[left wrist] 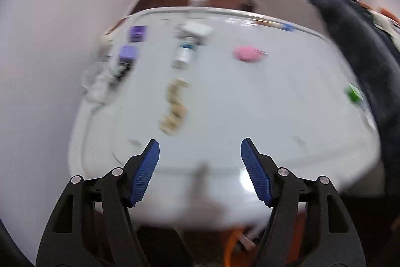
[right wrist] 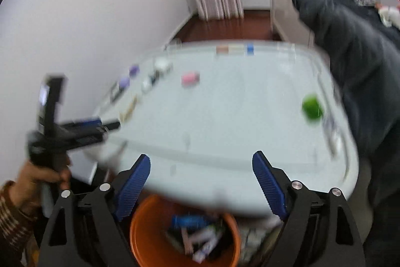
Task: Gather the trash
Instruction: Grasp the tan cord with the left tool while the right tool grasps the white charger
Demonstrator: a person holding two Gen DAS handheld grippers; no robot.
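Note:
My left gripper hangs open and empty over the near edge of the white table. Beyond it lies a blurred row of beige scraps, then a small bottle and a white box. My right gripper is open with nothing between its fingers, above an orange bin below the table's near edge. The bin holds several wrappers. In the right wrist view the left gripper shows at the left, held by a hand.
A pink item and a green item lie on the table, the green one near its right edge. Purple blocks and clear clutter sit along the left side by the wall. A dark coat hangs at the right.

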